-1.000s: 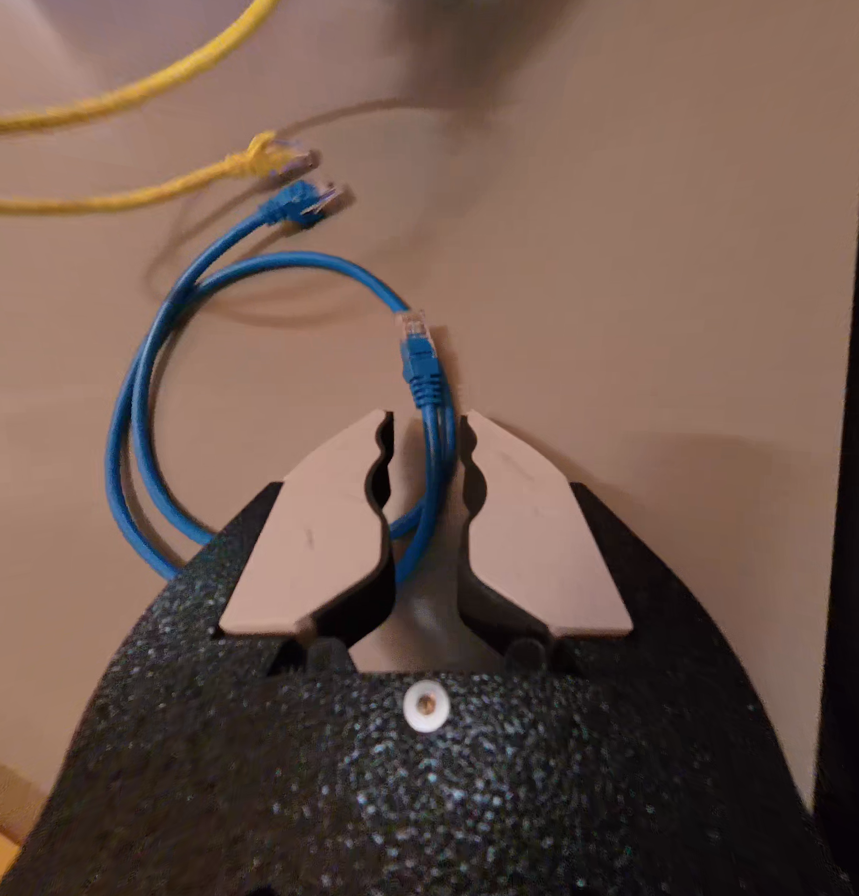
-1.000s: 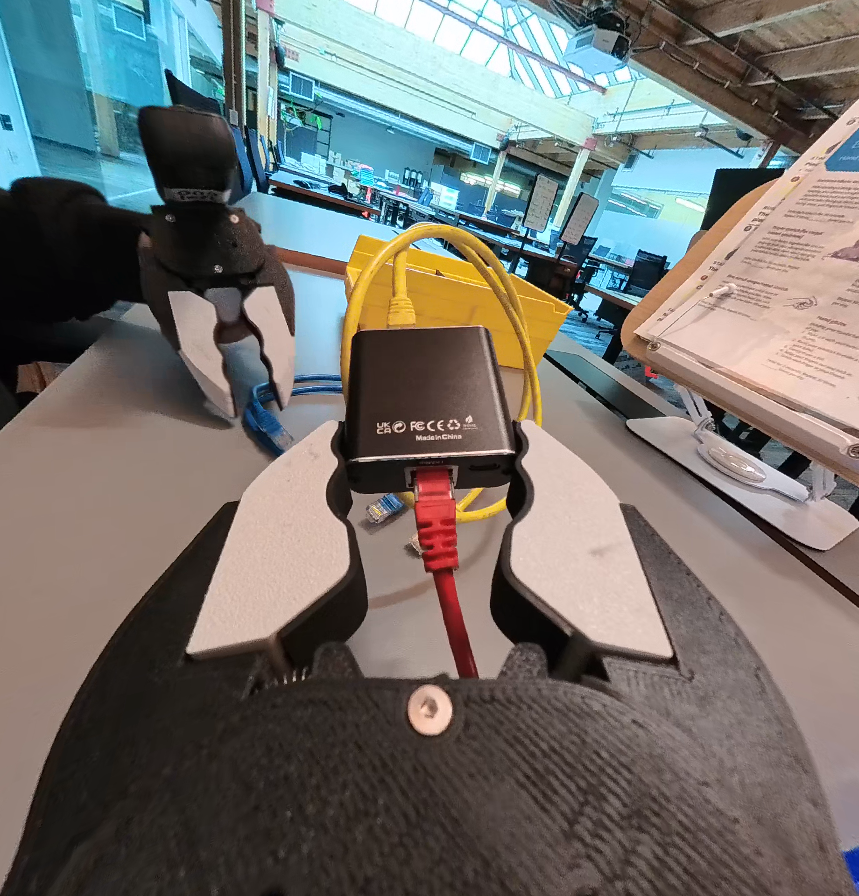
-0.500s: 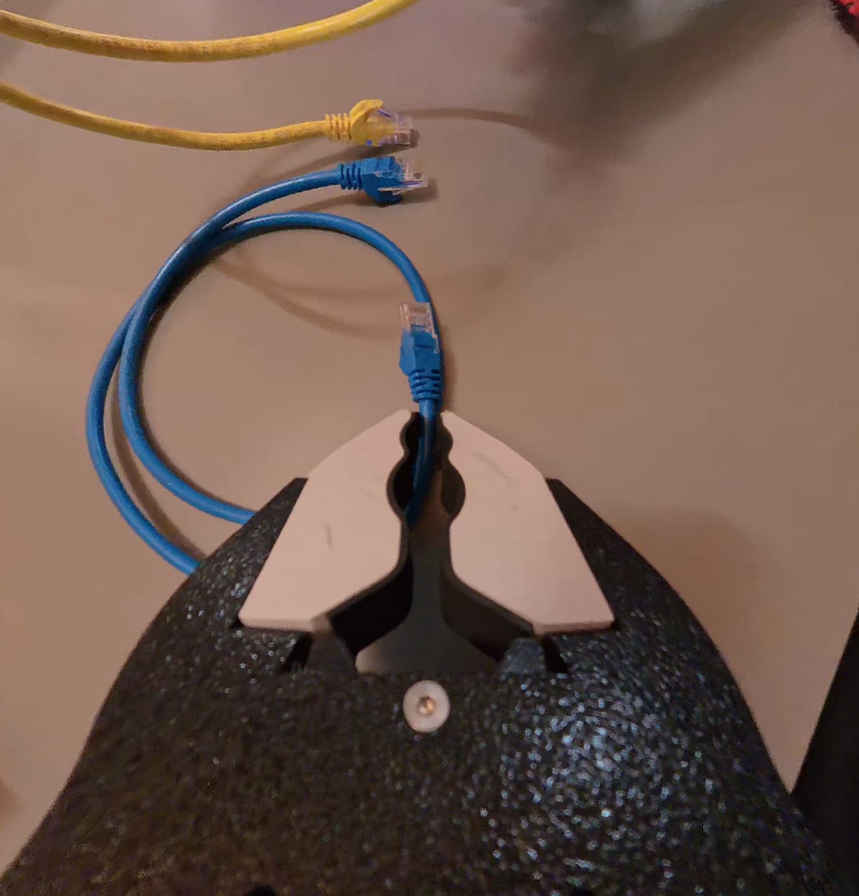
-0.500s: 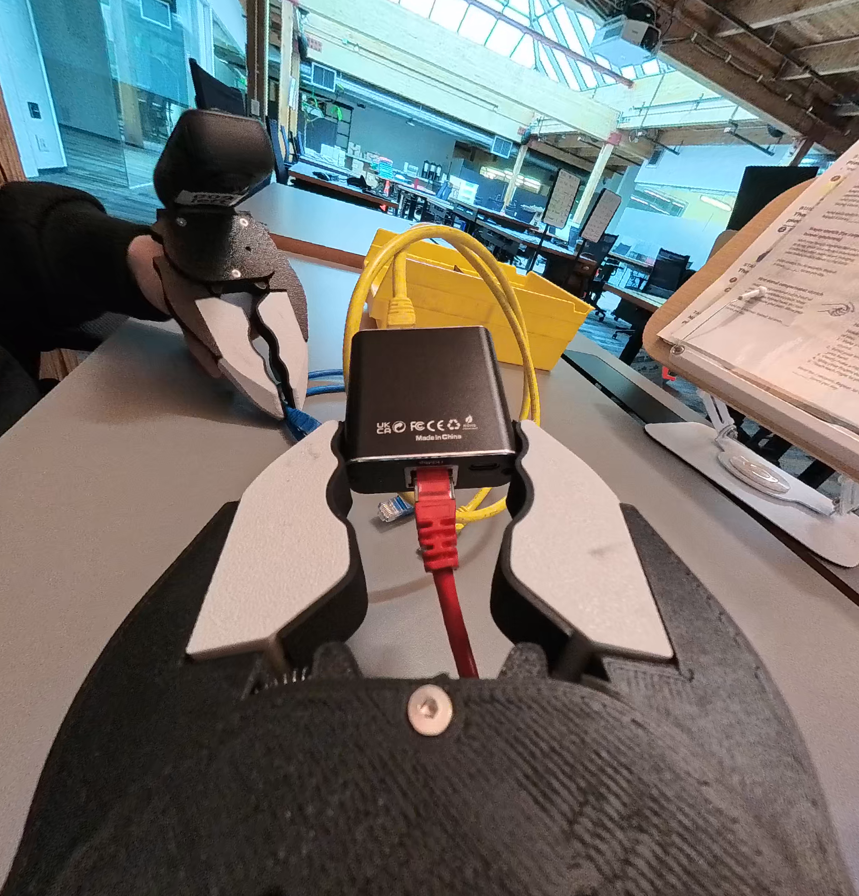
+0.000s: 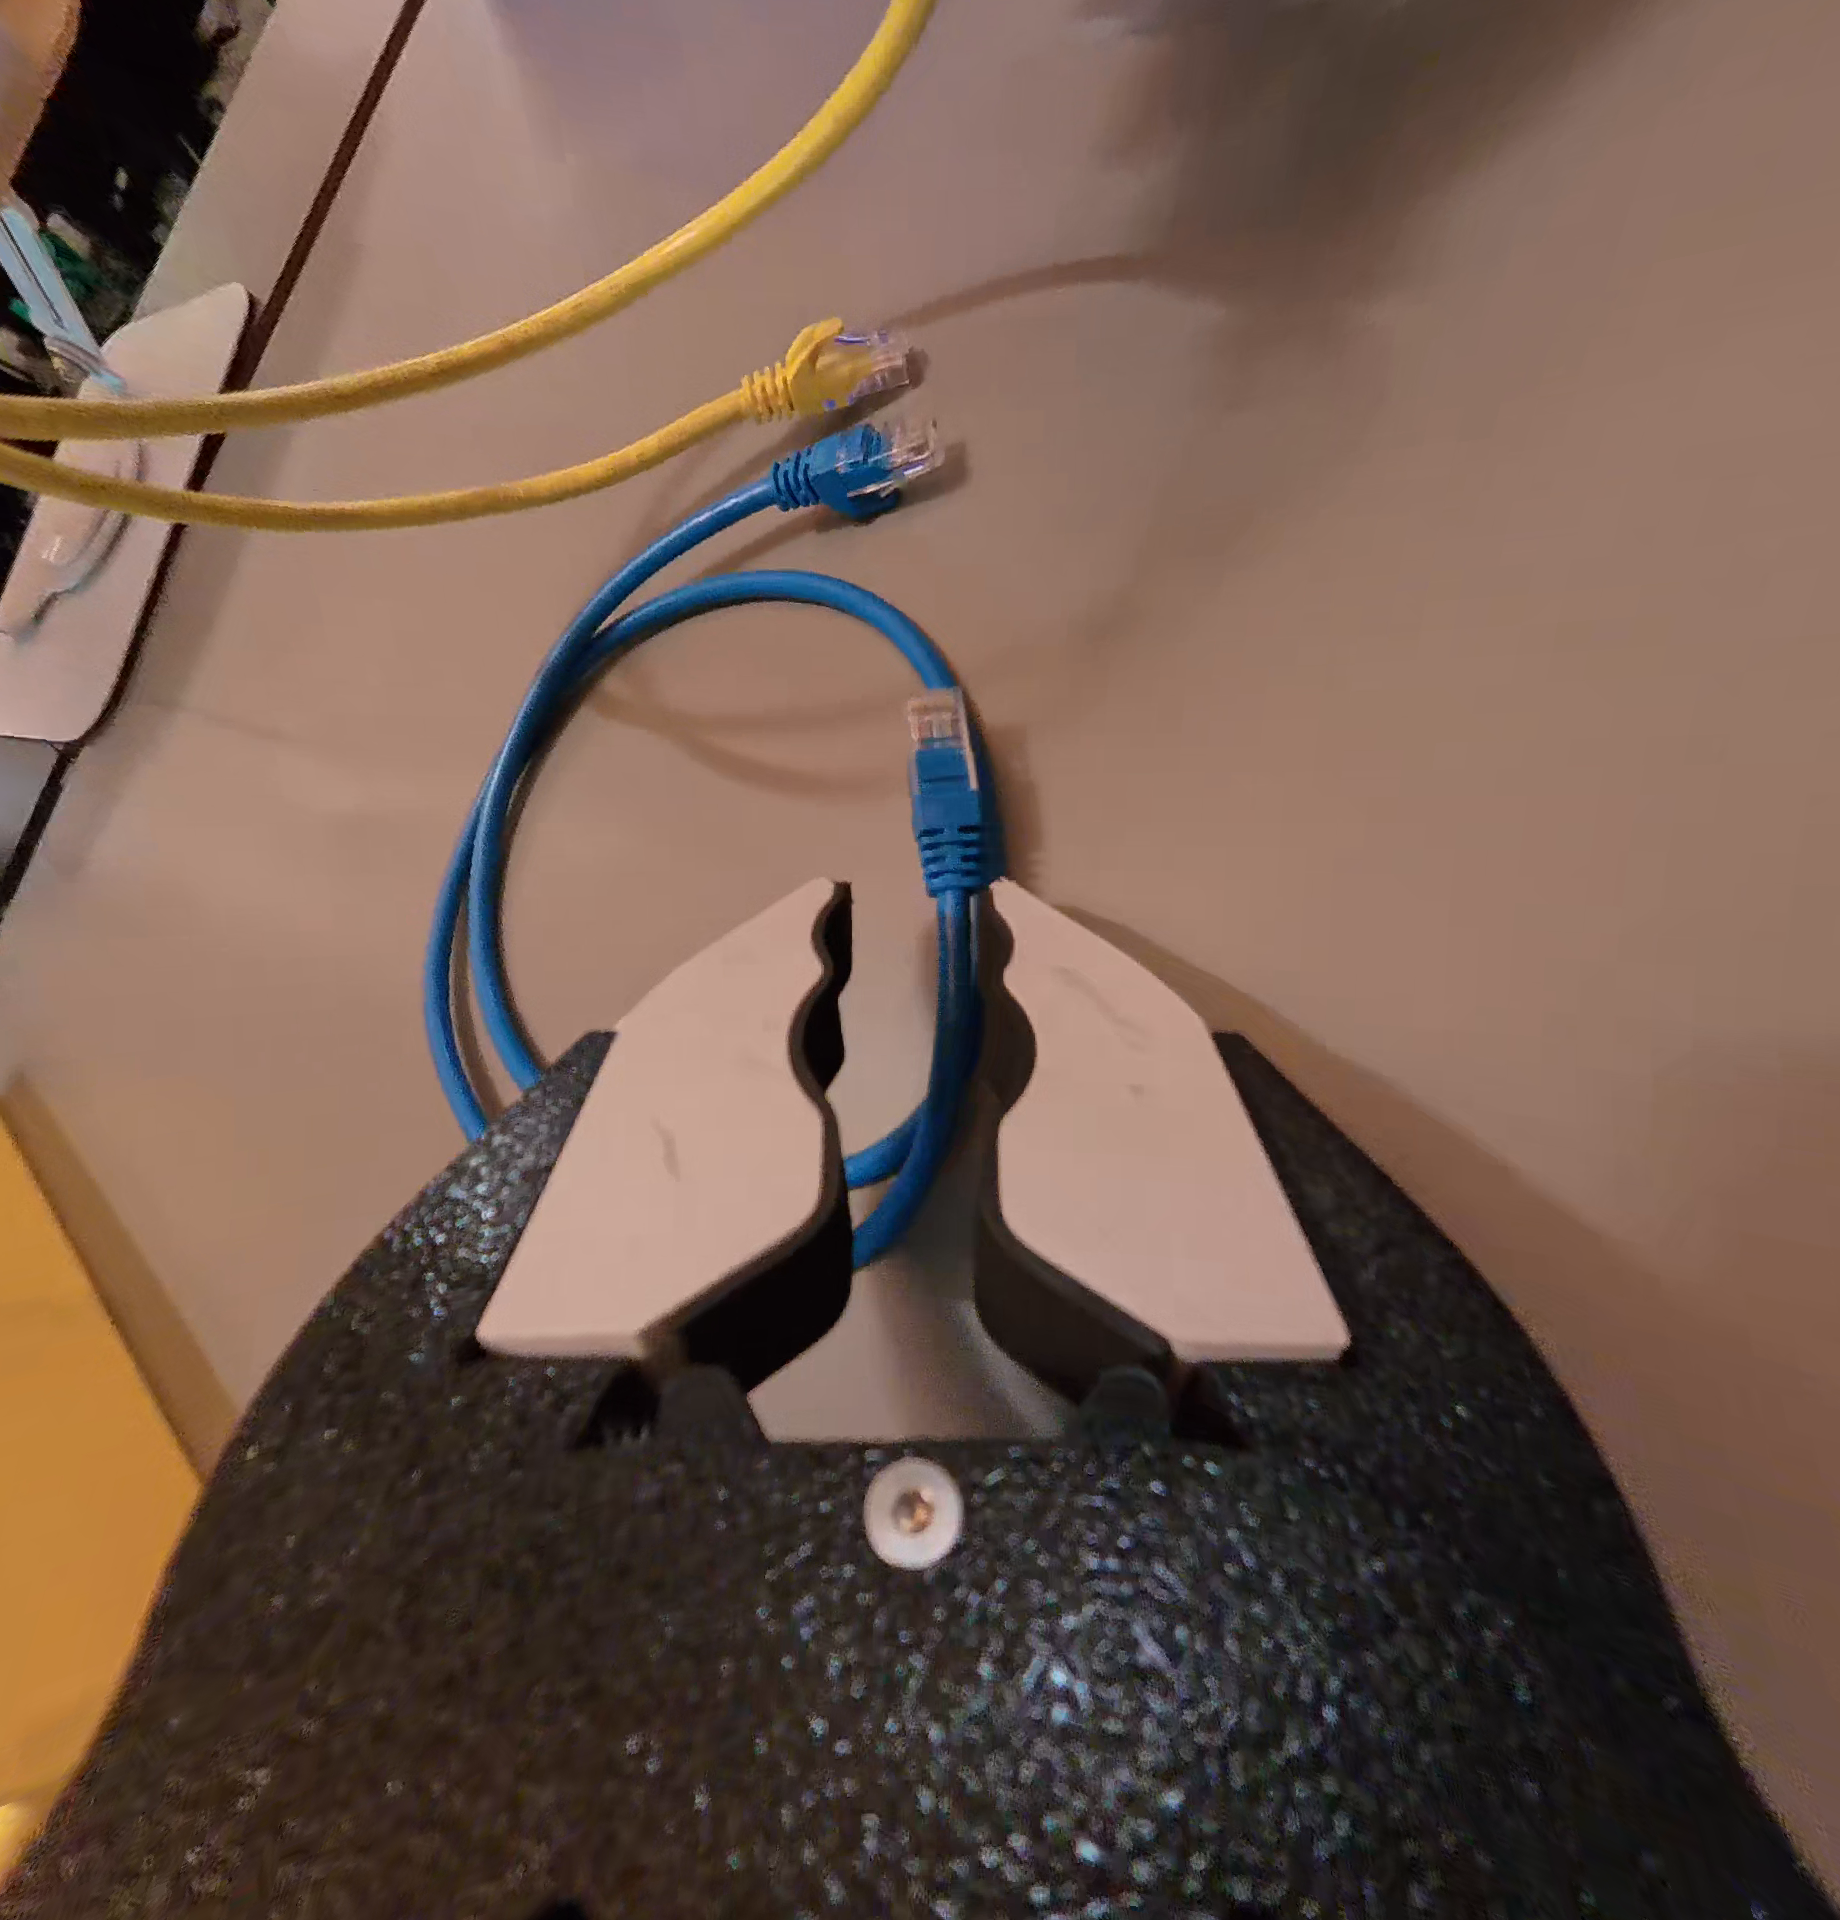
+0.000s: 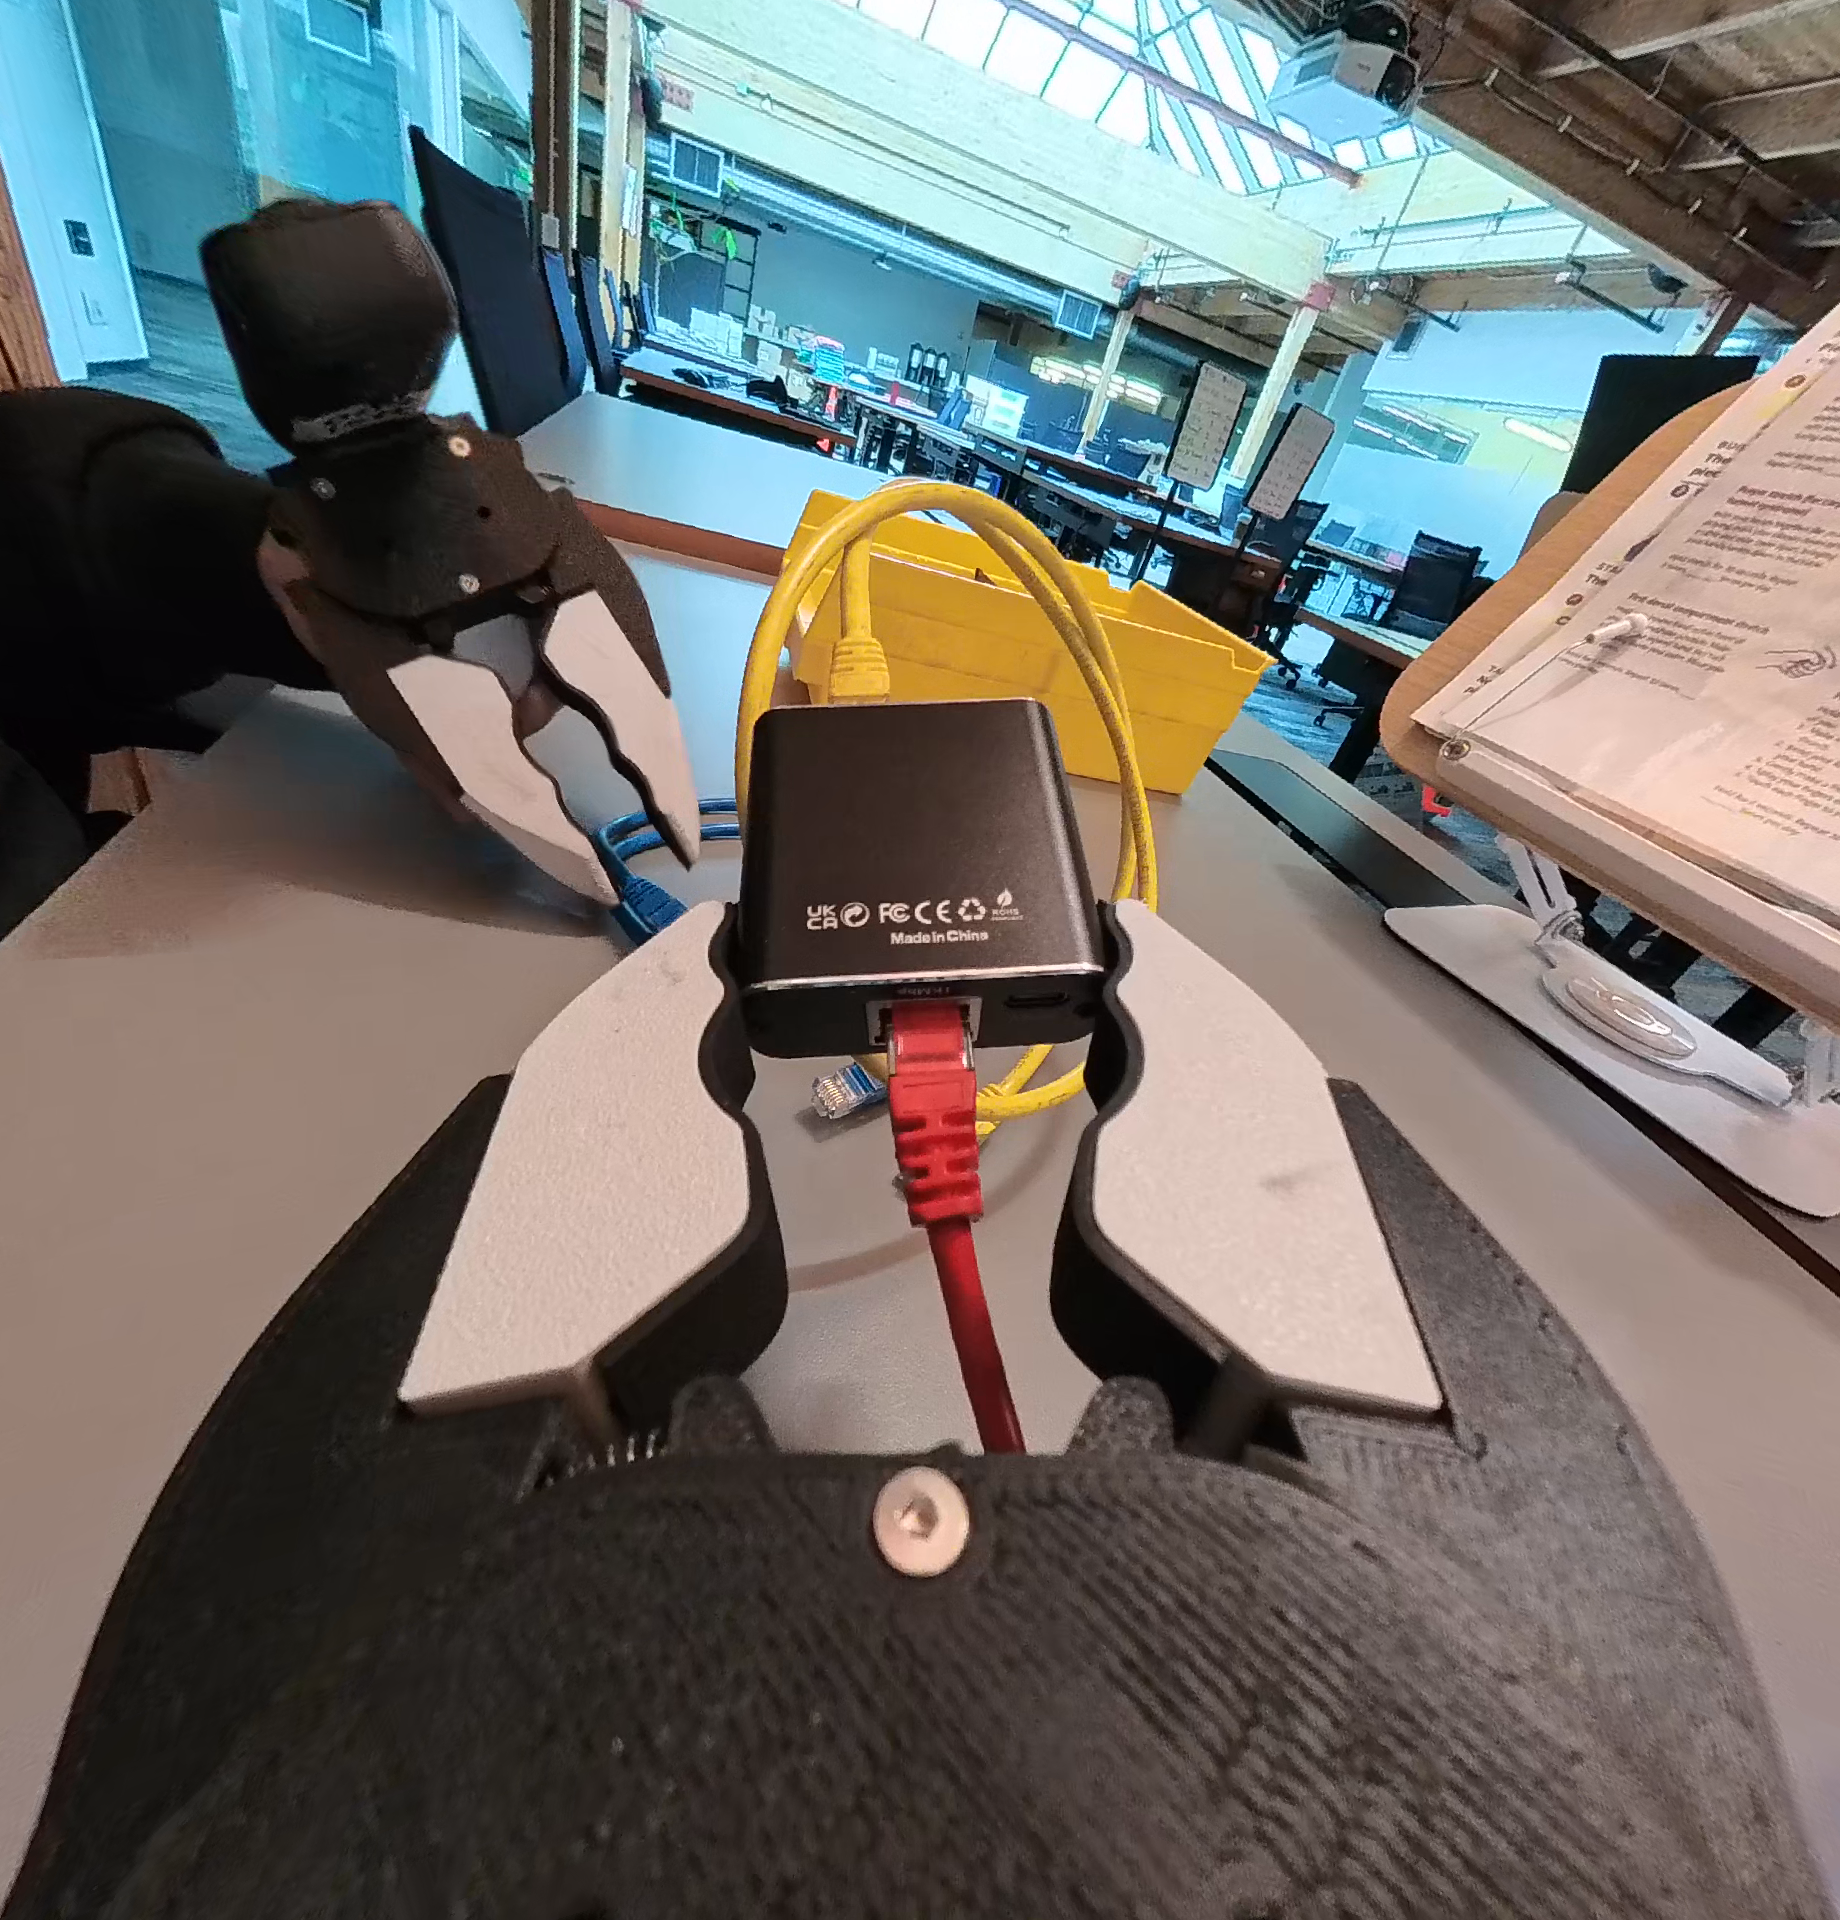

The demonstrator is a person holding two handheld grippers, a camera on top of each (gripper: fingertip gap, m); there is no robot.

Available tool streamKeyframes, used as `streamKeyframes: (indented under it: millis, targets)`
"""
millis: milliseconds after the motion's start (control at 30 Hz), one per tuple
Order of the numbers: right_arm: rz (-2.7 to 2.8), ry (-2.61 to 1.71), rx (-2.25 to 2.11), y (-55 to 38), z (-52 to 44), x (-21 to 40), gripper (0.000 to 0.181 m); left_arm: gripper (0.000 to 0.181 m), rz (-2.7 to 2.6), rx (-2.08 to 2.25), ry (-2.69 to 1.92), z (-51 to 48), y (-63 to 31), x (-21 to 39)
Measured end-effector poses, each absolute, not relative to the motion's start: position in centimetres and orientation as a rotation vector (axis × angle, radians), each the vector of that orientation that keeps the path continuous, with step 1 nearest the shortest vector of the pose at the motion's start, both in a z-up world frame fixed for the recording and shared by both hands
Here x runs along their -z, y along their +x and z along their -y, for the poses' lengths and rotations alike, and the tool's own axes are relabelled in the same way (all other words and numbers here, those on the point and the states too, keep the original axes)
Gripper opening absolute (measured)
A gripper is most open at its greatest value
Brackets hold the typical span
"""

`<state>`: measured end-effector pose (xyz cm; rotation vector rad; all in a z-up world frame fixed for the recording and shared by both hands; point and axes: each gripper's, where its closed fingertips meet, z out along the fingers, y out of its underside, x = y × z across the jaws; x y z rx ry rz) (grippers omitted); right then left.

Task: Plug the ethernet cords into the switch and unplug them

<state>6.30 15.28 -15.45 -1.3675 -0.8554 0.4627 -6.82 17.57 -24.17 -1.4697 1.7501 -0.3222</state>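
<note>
My right gripper [image 6: 918, 925] is shut on the black switch [image 6: 895, 810] and holds it above the grey table. A red cord's plug [image 6: 935, 1112] sits in the switch's near port. A yellow cord [image 6: 1134, 810] loops from a plug [image 6: 859, 660] at its far side. My left gripper [image 5: 918, 894] is open, low over the table. The blue cord [image 5: 480, 935] runs between its fingers, against the right one, with its plug [image 5: 942, 790] just past the tips. The left gripper also shows in the right wrist view [image 6: 641, 871]. The blue cord's other plug [image 5: 854, 473] and a loose yellow plug [image 5: 833, 369] lie farther ahead.
A yellow bin [image 6: 1051, 665] stands behind the switch. A document stand with a printed page [image 6: 1674, 675] is at the right, and its flat base [image 6: 1622, 1060] rests on the table. A person's black sleeve [image 6: 85, 582] is at the left.
My left gripper was open a second ago, closed on the blue cord half a second ago, and is open again now, turned slightly. The right gripper still holds the switch.
</note>
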Motion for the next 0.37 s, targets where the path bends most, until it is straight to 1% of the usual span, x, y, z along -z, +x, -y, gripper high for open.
streamKeyframes:
  millis: [200, 267, 367]
  targets:
    - [0.858, -1.366, -0.464, 6.3, -15.2, 15.5, 0.062, 0.023, -1.706, 0.368, -1.528, -17.2, -5.5, 24.5]
    - [0.86, -1.367, -0.464, 6.2, -15.2, 15.5, 0.062, 0.011, -1.715, 0.336, -1.542, -17.3, -5.5, 24.8]
    - [0.859, -1.368, -0.467, 6.2, -15.2, 15.5, 0.062, 0.011, -1.674, 0.309, -1.561, -17.7, -5.7, 24.4]
